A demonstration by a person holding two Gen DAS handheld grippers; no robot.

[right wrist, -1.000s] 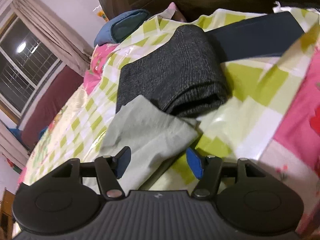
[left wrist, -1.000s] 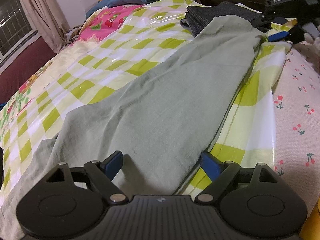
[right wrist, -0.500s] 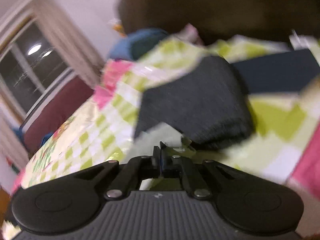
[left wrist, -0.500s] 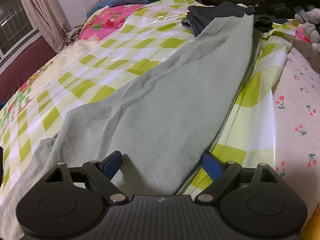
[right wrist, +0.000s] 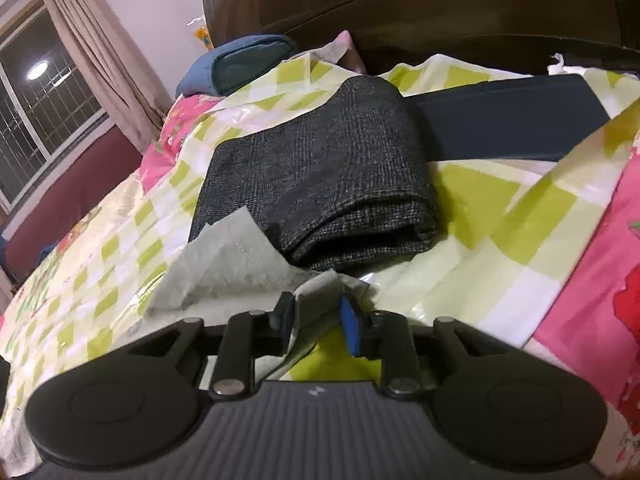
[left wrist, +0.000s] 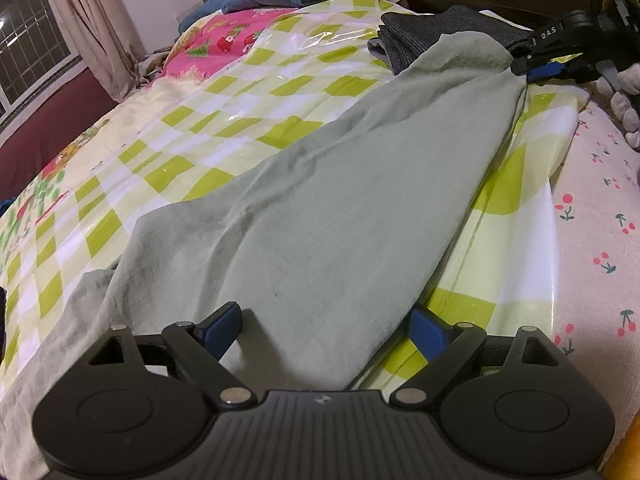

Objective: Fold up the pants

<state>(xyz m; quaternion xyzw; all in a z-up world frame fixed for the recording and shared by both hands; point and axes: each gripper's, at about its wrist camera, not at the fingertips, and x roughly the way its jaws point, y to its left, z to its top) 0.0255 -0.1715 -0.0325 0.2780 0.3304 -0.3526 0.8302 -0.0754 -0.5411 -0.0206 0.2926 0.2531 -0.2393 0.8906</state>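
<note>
Looking along the left hand-held gripper [left wrist: 324,326], we see its blue-padded jaws spread wide, straddling the near end of the pale sage-green cotton pants [left wrist: 340,208] without pressing on them. The pants lie flat and lengthwise on the bed, running from this gripper away toward the far right, on top of a glossy plastic sheet checked in lime green and white [left wrist: 240,120].

At the far end of the pants we find the right hand-held gripper [left wrist: 540,70], reaching in from the right. In its own view, the right hand-held gripper [right wrist: 316,318] has just been opening after a full close; its jaws now stand a little apart with a crumpled corner of the green pants [right wrist: 240,264] between them. The cloth bunches against the left finger [right wrist: 282,316], while the blue pad of the right finger [right wrist: 350,330] looks just clear of it, so we read no firm pinch.

Just beyond that corner, touching it, sits a folded dark grey woven garment [right wrist: 320,176], and behind that a flat dark navy slab [right wrist: 508,120], whose nature we cannot tell. Farther out are a blue pillow [right wrist: 236,64] near the dark wooden headboard [right wrist: 400,12], a pink printed bedsheet [left wrist: 224,40], a white sheet with small cherries [left wrist: 600,208] at the bed's right edge, a beige curtain [right wrist: 92,60], and a barred window [right wrist: 44,112].
</note>
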